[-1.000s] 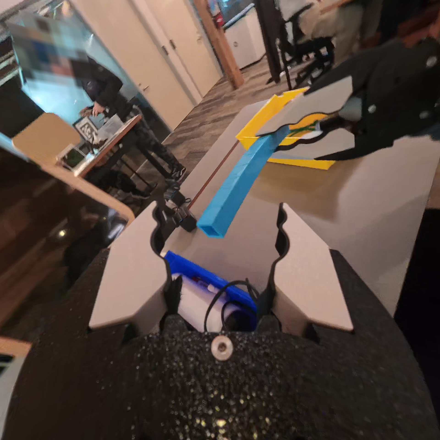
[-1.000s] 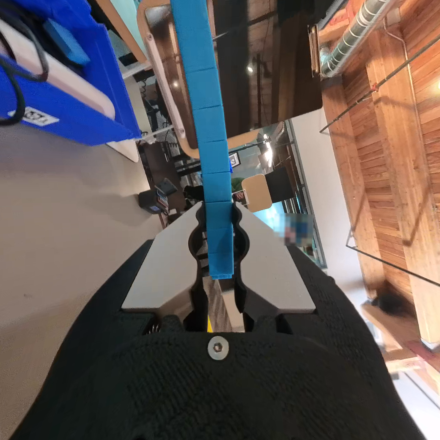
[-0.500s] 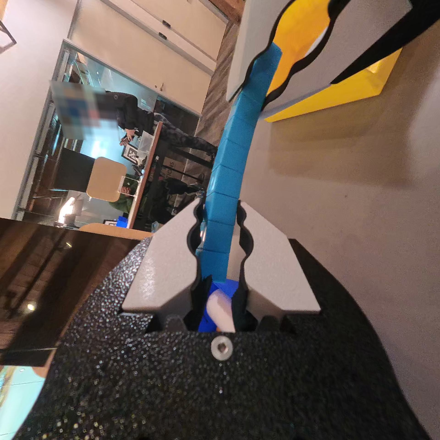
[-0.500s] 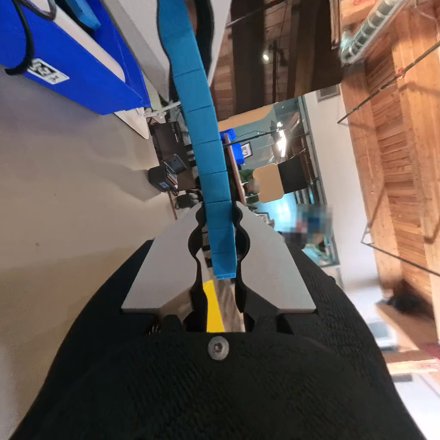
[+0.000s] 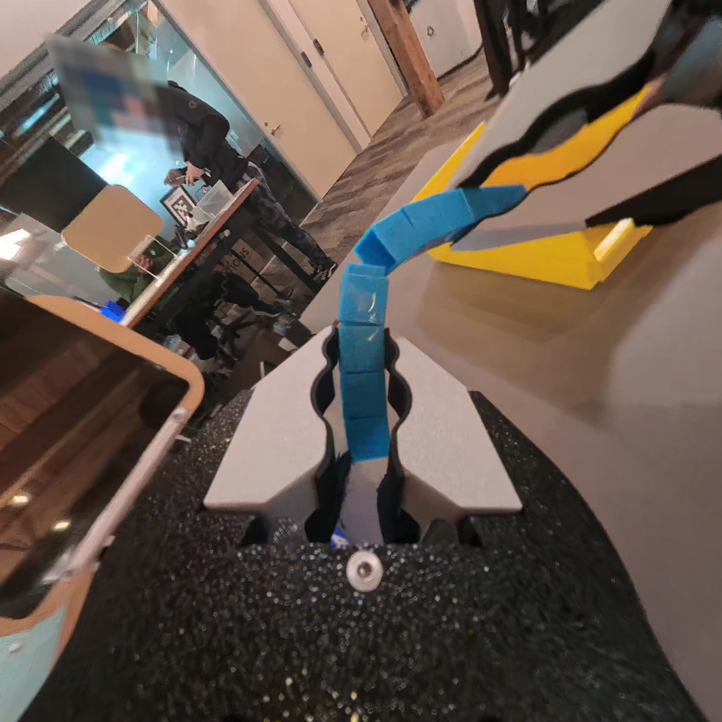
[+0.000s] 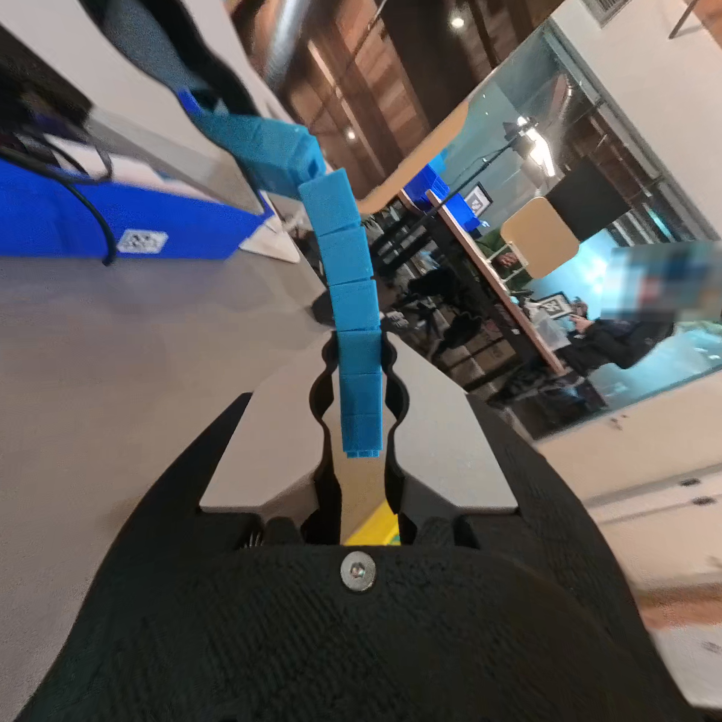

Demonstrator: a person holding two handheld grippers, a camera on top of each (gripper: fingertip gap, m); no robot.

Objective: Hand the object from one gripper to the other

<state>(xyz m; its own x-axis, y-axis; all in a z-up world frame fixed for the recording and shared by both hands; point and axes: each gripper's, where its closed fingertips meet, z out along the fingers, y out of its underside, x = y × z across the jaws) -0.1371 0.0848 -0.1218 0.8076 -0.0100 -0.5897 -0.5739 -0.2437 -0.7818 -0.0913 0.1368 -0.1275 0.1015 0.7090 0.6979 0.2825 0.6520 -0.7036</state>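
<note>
Gripping blue segmented bar (image 5: 365, 394) between left gripper (image 5: 361, 344) fingers | right gripper (image 6: 357, 344) fingers clamp its other end | bar bent mid-span

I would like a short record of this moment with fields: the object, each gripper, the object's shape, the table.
object: blue segmented bar
left gripper: shut on one end of the bar
right gripper: shut on the other end
shape: bent sharply in the middle, between the two grippers
height: bar held above the grey table, not resting on it
on table: yellow tray, blue bin
</note>
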